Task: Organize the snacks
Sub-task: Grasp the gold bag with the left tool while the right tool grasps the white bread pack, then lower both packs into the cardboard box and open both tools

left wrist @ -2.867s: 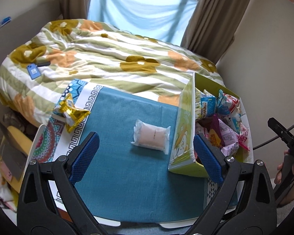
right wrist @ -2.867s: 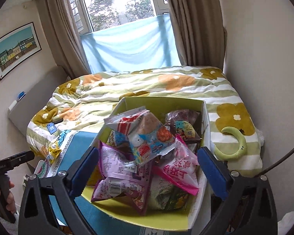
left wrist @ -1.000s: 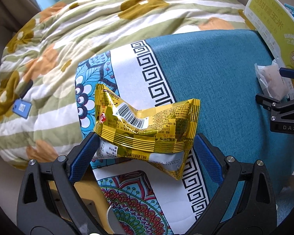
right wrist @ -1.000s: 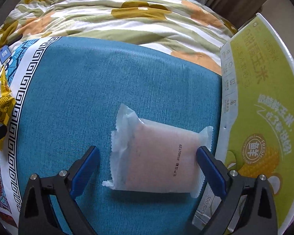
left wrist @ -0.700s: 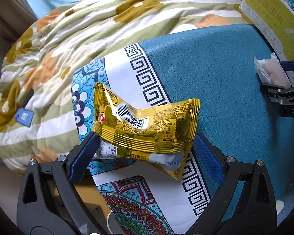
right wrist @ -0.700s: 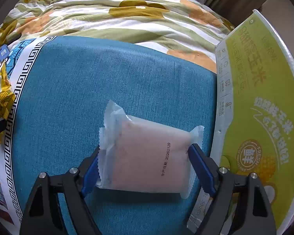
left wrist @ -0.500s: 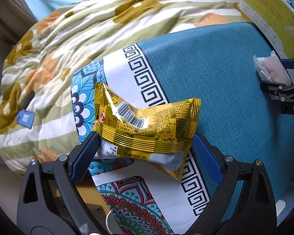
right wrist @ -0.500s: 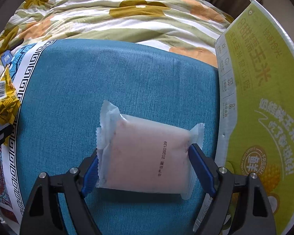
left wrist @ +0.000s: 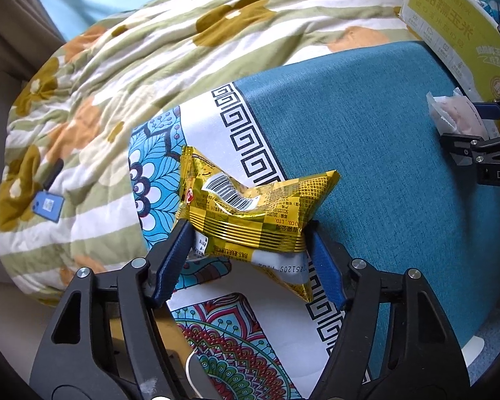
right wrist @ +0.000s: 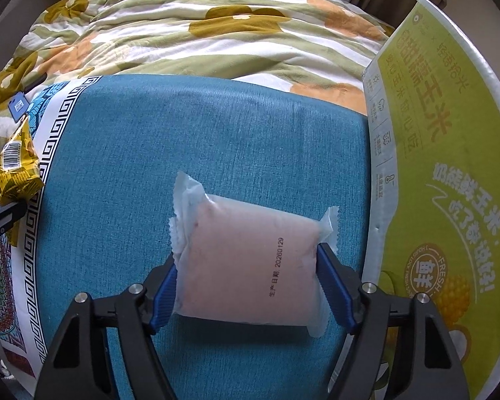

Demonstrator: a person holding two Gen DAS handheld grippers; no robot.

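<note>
Step in hand looks like the pick: both grippers have closed on a snack, neither is in the box yet.

Left gripper (left wrist: 248, 243): fingers pinched on the gold snack packet (left wrist: 253, 208), one blue pad on each side of its near end. The packet sits over the patterned border of the cloth-covered surface (left wrist: 366, 126); whether it is lifted or resting cannot be told.

Right gripper (right wrist: 246, 286): fingers closed narrow on the pale pink packet (right wrist: 250, 263), squeezing its two short sides over the teal middle of the surface, just beside the yellow-green box (right wrist: 443, 173).

Packets: the gold one is crinkled foil with a barcode up, puffy, and its crimped ends flare. The pink one is a frosted wrapper with a date stamp, a soft pillow shape and serrated seals.

Next move, as a judgement: lift both clear, carry them over the box's tall flap and release inside. The left has the longer trip across the surface. Both packets look slippery and compressible, so grip should hold firm without crushing.
</note>
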